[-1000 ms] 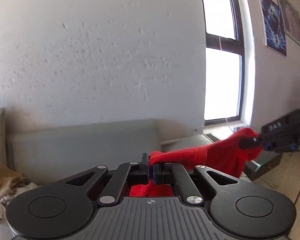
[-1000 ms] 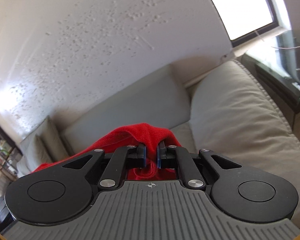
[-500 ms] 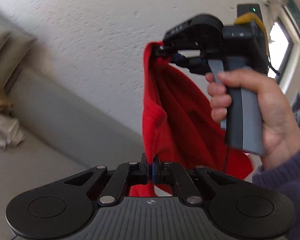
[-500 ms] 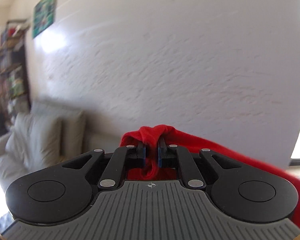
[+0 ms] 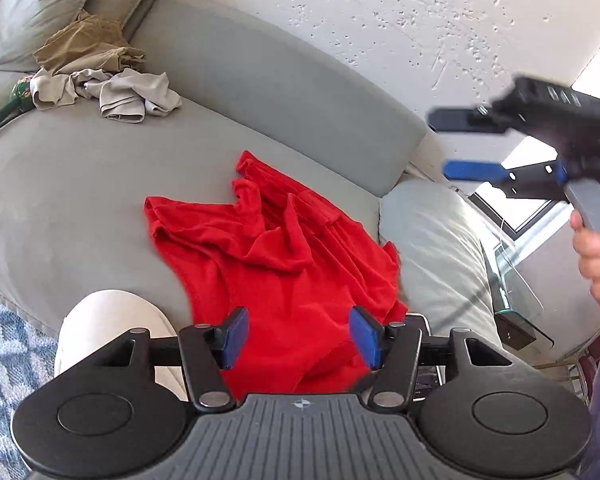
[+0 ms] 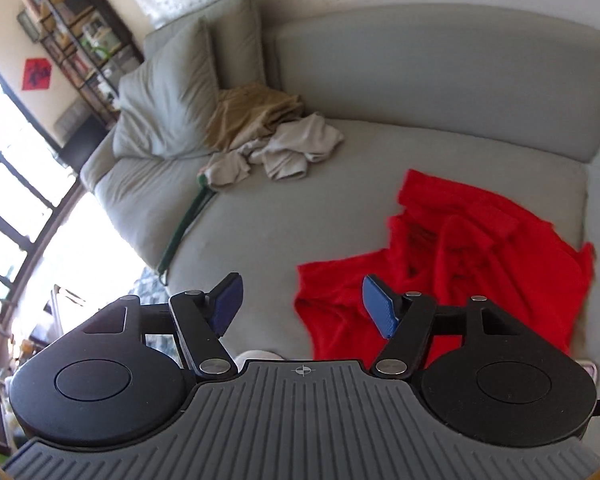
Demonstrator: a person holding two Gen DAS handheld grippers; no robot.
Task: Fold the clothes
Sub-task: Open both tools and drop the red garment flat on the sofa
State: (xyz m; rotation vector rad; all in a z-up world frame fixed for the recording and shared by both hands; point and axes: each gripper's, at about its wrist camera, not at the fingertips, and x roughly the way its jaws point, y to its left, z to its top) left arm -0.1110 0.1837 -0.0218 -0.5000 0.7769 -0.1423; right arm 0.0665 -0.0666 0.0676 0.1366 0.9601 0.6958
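Now the red garment [image 5: 276, 256] lies crumpled on the grey sofa seat [image 5: 80, 184], toward its right end, spilling over the front edge; its far corner reaches near the backrest [image 5: 284, 92]. Half a second ago it hung in the air, pinched by both grippers; now neither one holds it.

Left gripper [image 5: 300, 336]: fingers spread wide, nothing between them, hovering over the near part of the red cloth at the front edge. Was clamped on the fabric in both earlier frames.

Right gripper [image 6: 302, 304]: fingers also wide apart and empty, above the seat just left of the garment. In the left wrist view it shows up at the right edge [image 5: 472, 144], blue pads separated, raised above the right-end cushion [image 5: 432, 240], with the right hand [image 5: 598, 256] on its handle.

A beige-and-tan clothes pile [image 6: 272, 136] sits at the back left of the seat, well apart from the red piece, against a grey pillow [image 6: 164, 92]. A green strip [image 6: 184, 220] runs along the left seat seam. A white-clad knee [image 5: 108, 320] presses against the front edge, just left of the garment. Shelving [image 6: 80, 32] stands behind the sofa's left end.
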